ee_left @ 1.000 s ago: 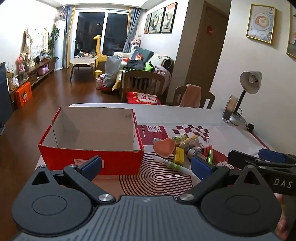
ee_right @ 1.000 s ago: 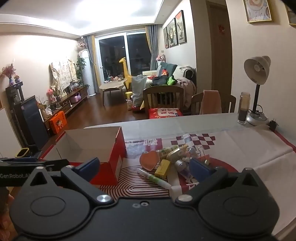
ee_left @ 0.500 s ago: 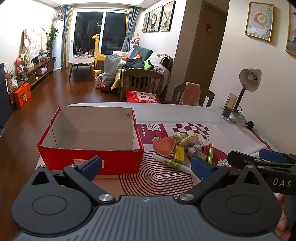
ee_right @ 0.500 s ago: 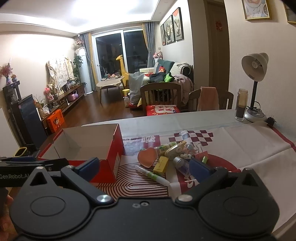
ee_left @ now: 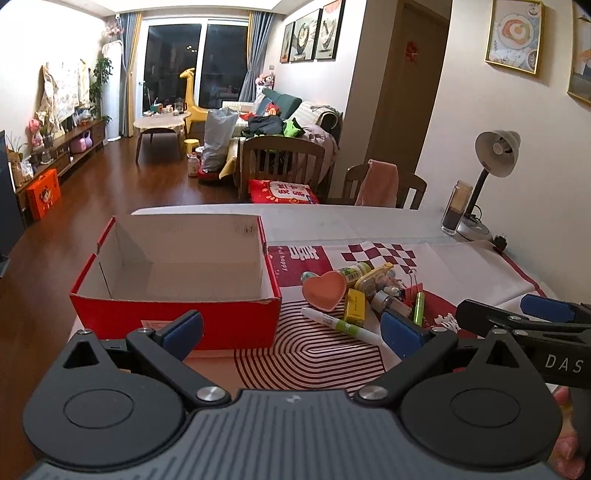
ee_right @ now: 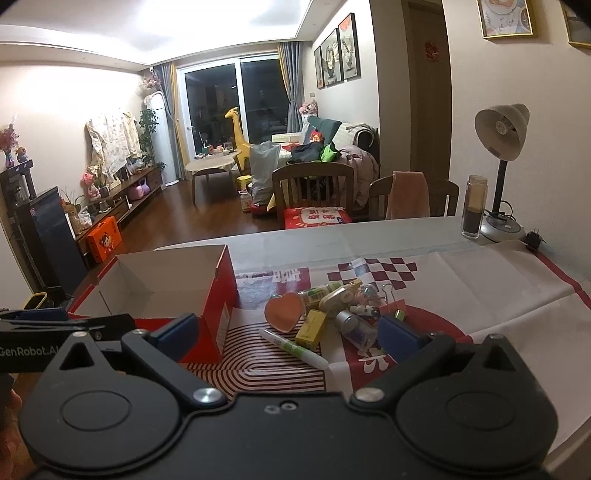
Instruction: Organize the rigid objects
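Hovering wide-fingered and empty, the left gripper (ee_left: pixel 291 326) and right gripper (ee_right: pixel 288 334) faced the clutter pile (ee_right: pixel 325 310) at frame centre, the red box (ee_left: pixel 173 314) apparently awaiting a first pick.

Warm indoor light comes from the bright ceiling (ee_right: pixel 155 22), which glares white. Windows are dark. Picture edges bend; corners go black.

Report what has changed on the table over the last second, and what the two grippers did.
Only the viewpoints shifted slightly: both cameras drifted a little, with the objects sitting lower in the right wrist view. The left gripper and right gripper stayed open and took hold of nothing. The red box is still empty, and the pink heart, white marker and yellow box lie where they were.
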{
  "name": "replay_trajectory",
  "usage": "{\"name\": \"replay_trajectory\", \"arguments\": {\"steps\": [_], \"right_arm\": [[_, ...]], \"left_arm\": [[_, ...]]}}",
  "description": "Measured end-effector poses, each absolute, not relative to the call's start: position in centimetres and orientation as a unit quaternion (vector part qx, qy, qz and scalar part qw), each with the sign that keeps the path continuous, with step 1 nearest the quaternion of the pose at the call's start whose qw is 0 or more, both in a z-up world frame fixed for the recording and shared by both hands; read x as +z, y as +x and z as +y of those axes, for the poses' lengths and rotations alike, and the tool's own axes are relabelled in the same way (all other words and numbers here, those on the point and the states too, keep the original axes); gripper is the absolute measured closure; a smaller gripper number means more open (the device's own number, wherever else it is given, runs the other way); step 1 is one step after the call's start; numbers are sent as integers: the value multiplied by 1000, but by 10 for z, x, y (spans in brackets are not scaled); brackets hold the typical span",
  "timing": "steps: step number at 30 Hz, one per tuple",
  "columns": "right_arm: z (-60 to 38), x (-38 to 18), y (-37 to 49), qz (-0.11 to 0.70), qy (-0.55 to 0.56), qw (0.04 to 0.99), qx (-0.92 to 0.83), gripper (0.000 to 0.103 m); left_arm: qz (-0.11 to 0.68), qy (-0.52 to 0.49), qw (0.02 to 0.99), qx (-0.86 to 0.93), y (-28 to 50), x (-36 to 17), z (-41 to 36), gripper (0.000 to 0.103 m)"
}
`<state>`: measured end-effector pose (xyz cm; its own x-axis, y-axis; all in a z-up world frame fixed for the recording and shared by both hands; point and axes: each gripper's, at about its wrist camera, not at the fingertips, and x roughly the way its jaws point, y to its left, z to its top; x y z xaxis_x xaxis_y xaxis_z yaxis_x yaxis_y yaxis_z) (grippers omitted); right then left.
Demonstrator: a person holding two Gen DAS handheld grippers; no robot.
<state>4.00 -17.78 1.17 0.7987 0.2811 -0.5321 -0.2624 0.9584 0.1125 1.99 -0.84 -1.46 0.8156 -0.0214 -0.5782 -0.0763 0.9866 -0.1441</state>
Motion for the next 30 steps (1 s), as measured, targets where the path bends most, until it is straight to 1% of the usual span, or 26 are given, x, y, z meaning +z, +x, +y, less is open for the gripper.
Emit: {"name": "replay_trajectory", "arguments": {"steps": [14,30], "right_arm": [[-191,15,51,282,14,947,153,0],[-231,5,99,297,11,940,169,0]], "left_arm": [[306,-80,949,21,39,-13,-29,0],[324,-76,943,28,76,-24,-61,0]]}}
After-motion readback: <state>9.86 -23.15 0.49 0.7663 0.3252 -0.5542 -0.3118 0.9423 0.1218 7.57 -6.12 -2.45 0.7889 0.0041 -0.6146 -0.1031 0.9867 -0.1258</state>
